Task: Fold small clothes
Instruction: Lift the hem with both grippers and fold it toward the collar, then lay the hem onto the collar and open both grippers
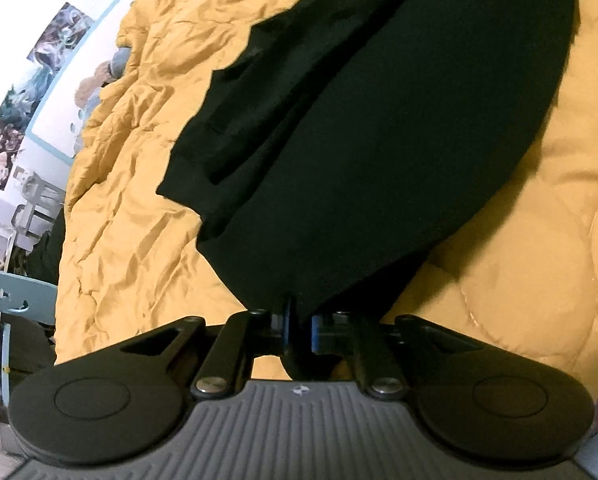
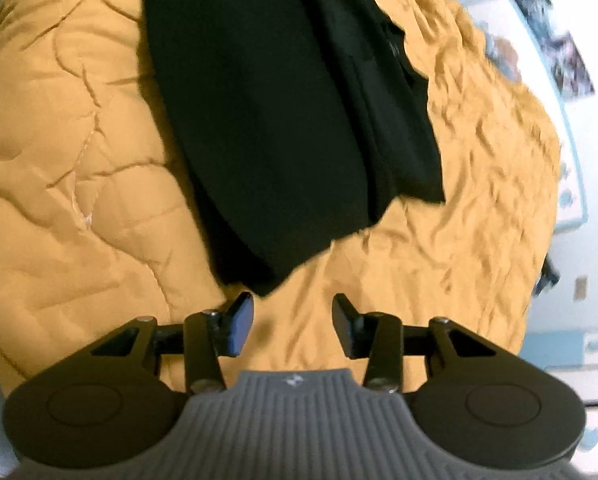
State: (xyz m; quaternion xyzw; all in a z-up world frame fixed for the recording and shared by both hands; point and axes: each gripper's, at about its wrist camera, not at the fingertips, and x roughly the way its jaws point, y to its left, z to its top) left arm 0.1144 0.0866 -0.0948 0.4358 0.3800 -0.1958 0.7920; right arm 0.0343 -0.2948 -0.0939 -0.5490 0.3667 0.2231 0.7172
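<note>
A black garment (image 1: 359, 120) lies partly folded on a yellow quilted bedspread (image 1: 139, 208). My left gripper (image 1: 299, 324) is shut on the garment's near edge, with the cloth pinched between its blue pads. In the right wrist view the same black garment (image 2: 283, 112) stretches away up the middle. My right gripper (image 2: 293, 320) is open and empty, just off the garment's near corner, over the bedspread (image 2: 79, 200).
A wall with posters (image 1: 39, 92) and a light blue chair (image 1: 15, 300) stand at the left of the bed. A white wall with pictures (image 2: 571, 60) is at the right. Bare bedspread surrounds the garment on both sides.
</note>
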